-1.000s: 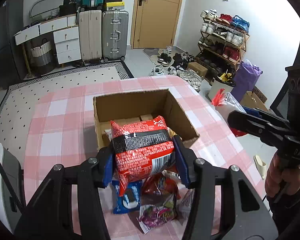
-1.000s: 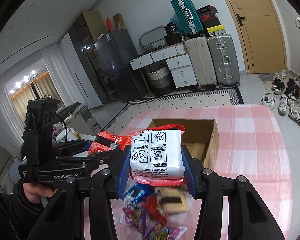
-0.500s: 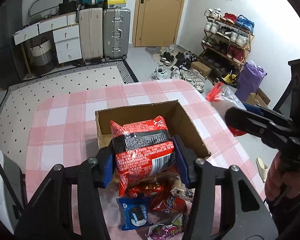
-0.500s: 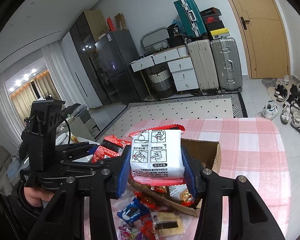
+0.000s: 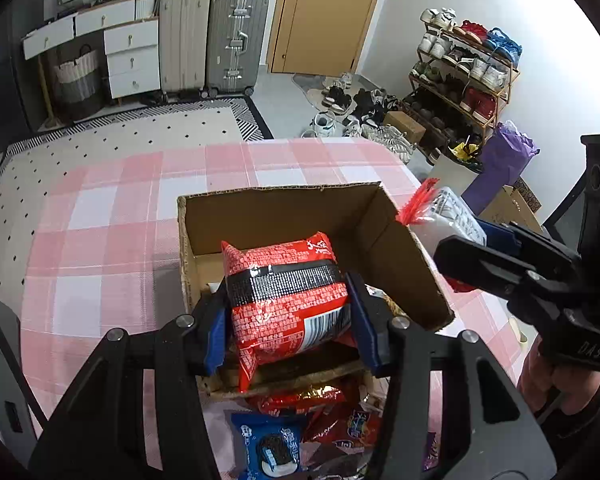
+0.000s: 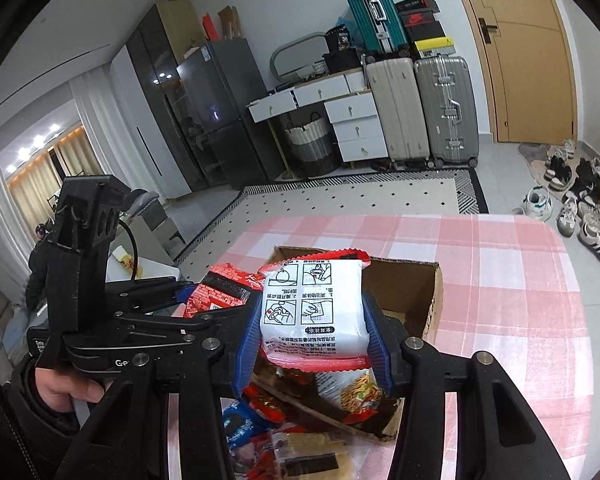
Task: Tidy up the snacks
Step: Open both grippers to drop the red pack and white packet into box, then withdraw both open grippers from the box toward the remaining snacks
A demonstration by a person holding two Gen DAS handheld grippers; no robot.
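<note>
Over the cardboard box [image 5: 300, 216] we clamp two packets: left tool [image 5: 288, 316] red packet [image 5: 284, 300], right tool [image 6: 314, 340] white packet [image 6: 312, 304].

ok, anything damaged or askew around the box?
The cardboard box looks battered: its right flap splays outward and the near wall sags, with loose snack packets lying outside it on the tablecloth. Nothing spilled.
</note>
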